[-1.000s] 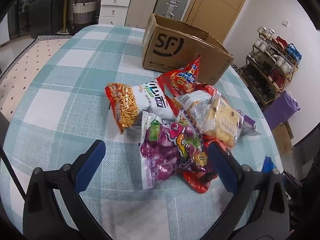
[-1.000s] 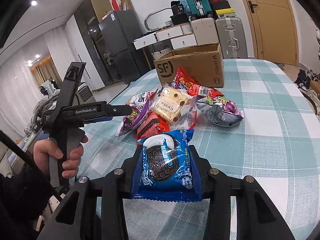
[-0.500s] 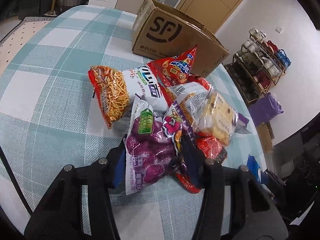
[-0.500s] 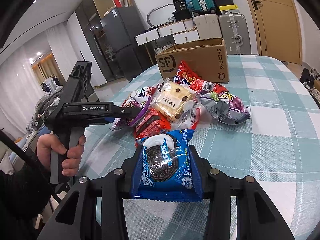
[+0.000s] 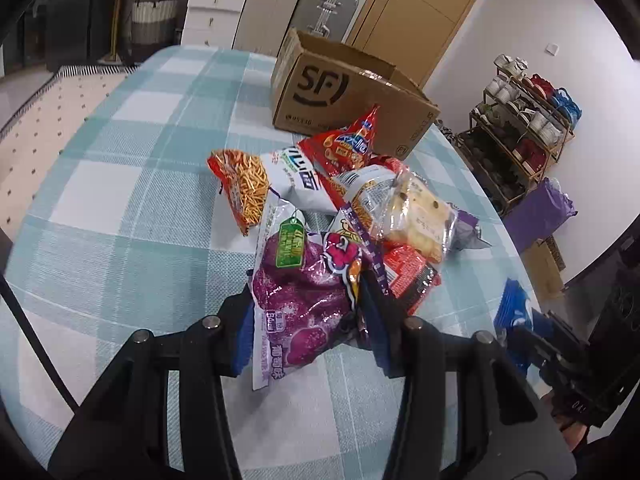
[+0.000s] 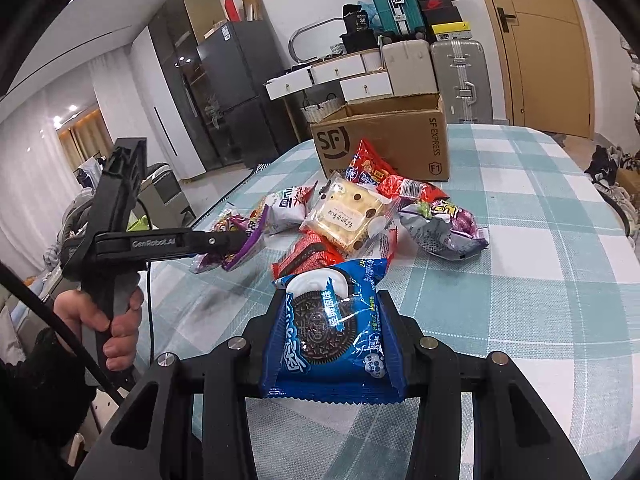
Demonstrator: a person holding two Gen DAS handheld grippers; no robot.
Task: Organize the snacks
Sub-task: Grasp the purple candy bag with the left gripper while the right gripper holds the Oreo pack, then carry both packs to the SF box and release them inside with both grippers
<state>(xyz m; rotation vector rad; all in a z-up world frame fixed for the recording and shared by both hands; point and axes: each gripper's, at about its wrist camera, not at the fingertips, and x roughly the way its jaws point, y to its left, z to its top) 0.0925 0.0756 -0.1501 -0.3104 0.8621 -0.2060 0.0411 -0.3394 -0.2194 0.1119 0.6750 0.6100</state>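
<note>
Purple sweet-potato snack bag (image 5: 304, 292) at the near edge of the snack pile (image 5: 360, 200), clamped by the left gripper (image 5: 308, 320). Blue Oreo packet (image 6: 334, 328) clenched in the right gripper (image 6: 334, 332), near side of the checked table (image 6: 540, 280). SF cardboard box (image 6: 384, 140) at far side.
</note>
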